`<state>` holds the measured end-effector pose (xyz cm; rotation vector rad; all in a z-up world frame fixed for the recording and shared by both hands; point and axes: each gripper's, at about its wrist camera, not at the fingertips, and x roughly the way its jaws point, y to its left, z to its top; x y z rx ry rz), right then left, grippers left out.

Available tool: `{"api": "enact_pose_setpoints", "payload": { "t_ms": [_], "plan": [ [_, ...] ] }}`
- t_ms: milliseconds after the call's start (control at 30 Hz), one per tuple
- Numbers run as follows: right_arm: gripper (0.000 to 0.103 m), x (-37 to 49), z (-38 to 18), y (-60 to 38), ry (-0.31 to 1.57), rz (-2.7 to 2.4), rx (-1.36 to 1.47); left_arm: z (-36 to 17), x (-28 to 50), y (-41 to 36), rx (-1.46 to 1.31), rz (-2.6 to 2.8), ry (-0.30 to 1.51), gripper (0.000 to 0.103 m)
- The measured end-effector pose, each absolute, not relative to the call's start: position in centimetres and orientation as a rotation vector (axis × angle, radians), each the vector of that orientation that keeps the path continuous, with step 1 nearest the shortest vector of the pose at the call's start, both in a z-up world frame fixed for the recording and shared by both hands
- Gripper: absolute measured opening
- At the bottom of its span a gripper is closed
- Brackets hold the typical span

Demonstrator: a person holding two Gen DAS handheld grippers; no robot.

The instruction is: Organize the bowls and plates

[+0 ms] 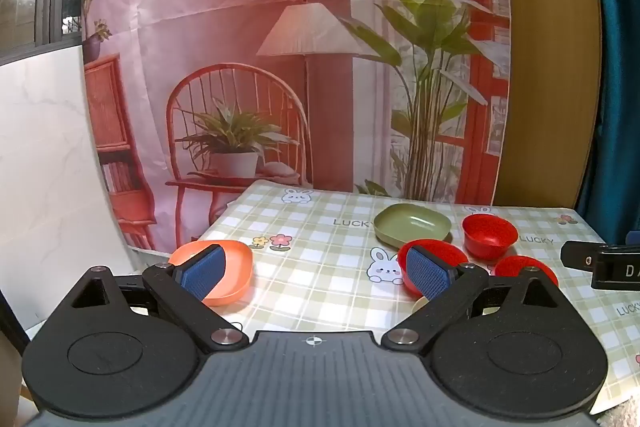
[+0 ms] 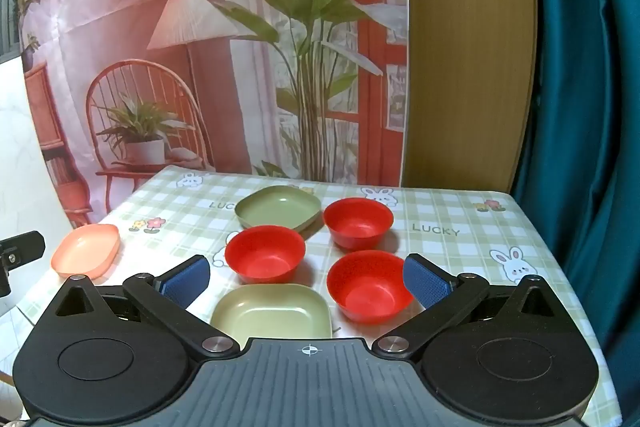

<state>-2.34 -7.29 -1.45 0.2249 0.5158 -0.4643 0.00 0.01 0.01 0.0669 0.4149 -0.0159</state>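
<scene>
On the checked tablecloth stand three red bowls: one at the left [image 2: 265,253], one at the back [image 2: 357,223], one at the front right [image 2: 369,286]. A green plate [image 2: 278,213] lies at the back, a pale yellow-green plate [image 2: 272,313] at the front, and an orange plate [image 2: 86,250] at the left edge. My right gripper [image 2: 306,281] is open and empty above the near plate and bowls. My left gripper [image 1: 316,271] is open and empty, between the orange plate [image 1: 232,271] and a red bowl [image 1: 434,259].
The table [image 2: 460,227] has its right edge beside a teal curtain [image 2: 580,107]. A printed backdrop [image 2: 200,47] hangs behind the far edge. The right gripper's body [image 1: 600,265] shows at the right of the left wrist view.
</scene>
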Motion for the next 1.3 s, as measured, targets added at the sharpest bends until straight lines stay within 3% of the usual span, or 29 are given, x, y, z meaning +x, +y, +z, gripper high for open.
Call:
{"api": "enact_pose_setpoints", "payload": {
  "t_ms": [1300],
  "plan": [
    [0.103,-2.46,-1.51,-7.06,0.505,-0.461,0.224,0.21,-0.16,0.45,0.055,-0.019,0.412,0.098]
  ]
}}
